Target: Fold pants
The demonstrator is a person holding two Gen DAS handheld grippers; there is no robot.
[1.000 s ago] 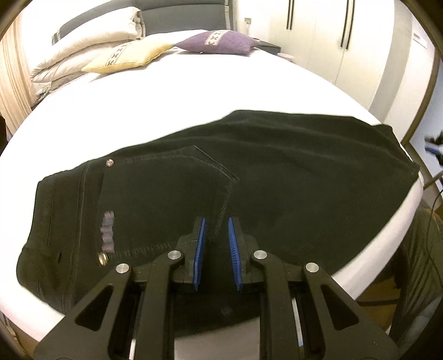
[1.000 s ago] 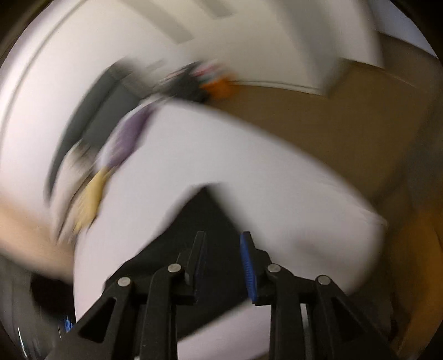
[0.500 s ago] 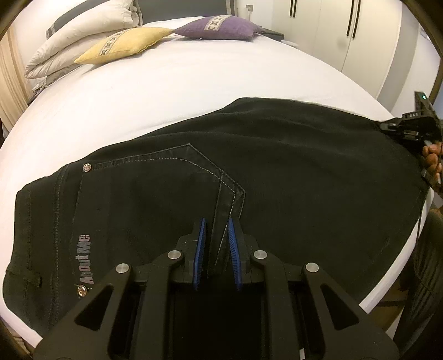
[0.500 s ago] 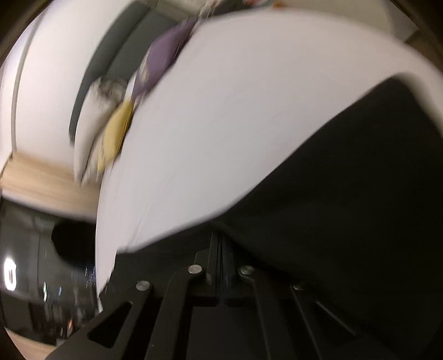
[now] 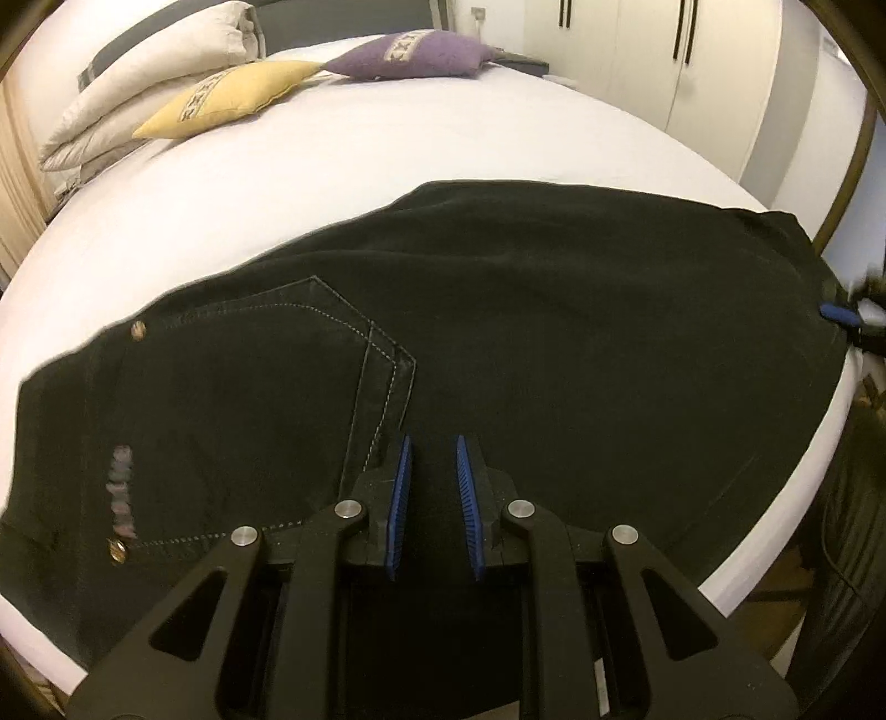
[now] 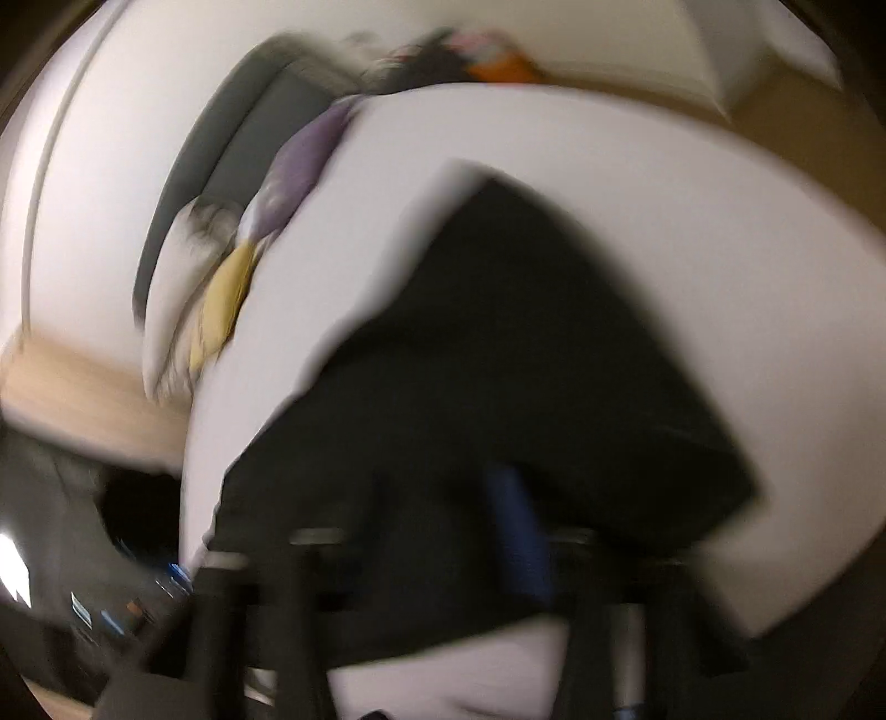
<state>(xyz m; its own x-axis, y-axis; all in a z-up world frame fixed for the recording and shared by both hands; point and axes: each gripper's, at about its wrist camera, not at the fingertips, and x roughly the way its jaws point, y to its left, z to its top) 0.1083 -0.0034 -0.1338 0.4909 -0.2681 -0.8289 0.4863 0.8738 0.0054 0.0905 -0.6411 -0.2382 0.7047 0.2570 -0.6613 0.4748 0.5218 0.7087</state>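
Black pants (image 5: pixel 498 343) lie flat across the near part of a white bed (image 5: pixel 387 160), waistband at the left, back pocket facing up. My left gripper (image 5: pixel 433 487) hovers just above the seat of the pants, its blue-padded fingers (image 5: pixel 400 493) a little apart with nothing between them. My right gripper (image 5: pixel 841 315) shows at the far right edge by the leg end of the pants. The right wrist view is heavily blurred: the pants (image 6: pixel 526 360) fill its middle, and one blue pad (image 6: pixel 520 531) shows, but the jaw gap there cannot be made out.
A yellow cushion (image 5: pixel 232 97), a purple cushion (image 5: pixel 410 52) and stacked white pillows (image 5: pixel 149 83) lie at the head of the bed. White wardrobe doors (image 5: pixel 681 61) stand at the back right. The bed's near edge (image 5: pixel 775 526) curves close to the pants.
My left gripper has drawn back and risen slightly over the pants. My right gripper was shut at the leg end half a second ago; it is now moving fast and blurred.
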